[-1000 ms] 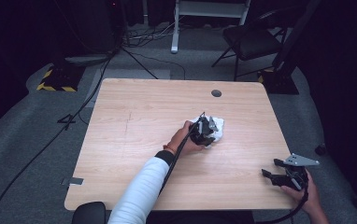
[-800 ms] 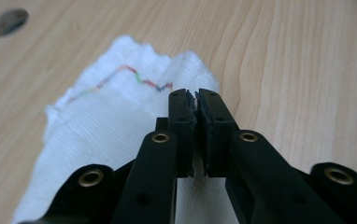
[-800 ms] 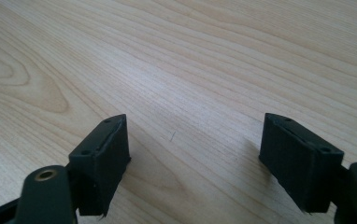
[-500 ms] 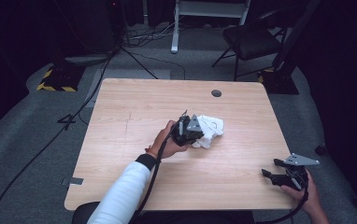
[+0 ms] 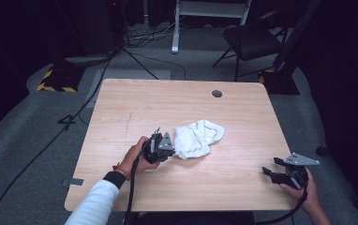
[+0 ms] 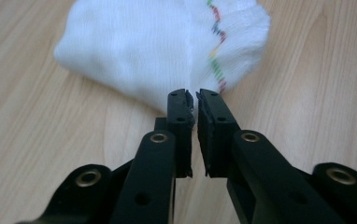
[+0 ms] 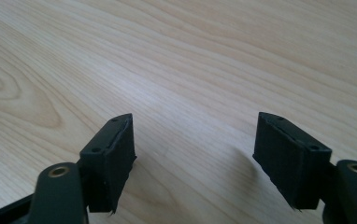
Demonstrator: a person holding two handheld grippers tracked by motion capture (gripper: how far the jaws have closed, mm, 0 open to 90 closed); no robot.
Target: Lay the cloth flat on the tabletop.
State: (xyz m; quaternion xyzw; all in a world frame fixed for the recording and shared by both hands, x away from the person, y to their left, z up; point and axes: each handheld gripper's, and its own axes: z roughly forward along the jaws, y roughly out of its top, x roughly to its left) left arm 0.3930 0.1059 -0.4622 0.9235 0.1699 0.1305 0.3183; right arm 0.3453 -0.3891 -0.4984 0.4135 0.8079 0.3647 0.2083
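The left gripper (image 5: 167, 151) is pinching the near edge of the white cloth (image 5: 198, 138), which is lying bunched near the middle of the table (image 5: 121, 108); in the left gripper view the jaws are standing almost together, with a thin fold of the cloth (image 6: 167, 46) caught between the fingertips (image 6: 181, 109). The grip looks shallow, taking in only the hem beside the coloured stitching, so my judgement is that the pull is best kept low and slow along the tabletop, with the pinch kept firm so the fabric does not slip out. The right gripper (image 5: 273, 171) is resting near the right front corner of the table, well apart from the cloth, its jaws spread wide with nothing between them over bare wood (image 7: 190, 70); they are narrowing slightly just now. If the aim is to spread the cloth, the right gripper is probably needed on the far side to hold it down or take an opposite corner. Against the earlier high view: the left hand (image 5: 137, 159) is sitting farther toward the left and the near edge of the table, and the cloth is lying stretched out after it, longer and flatter than the tight bundle before. The right gripper is in the same place.
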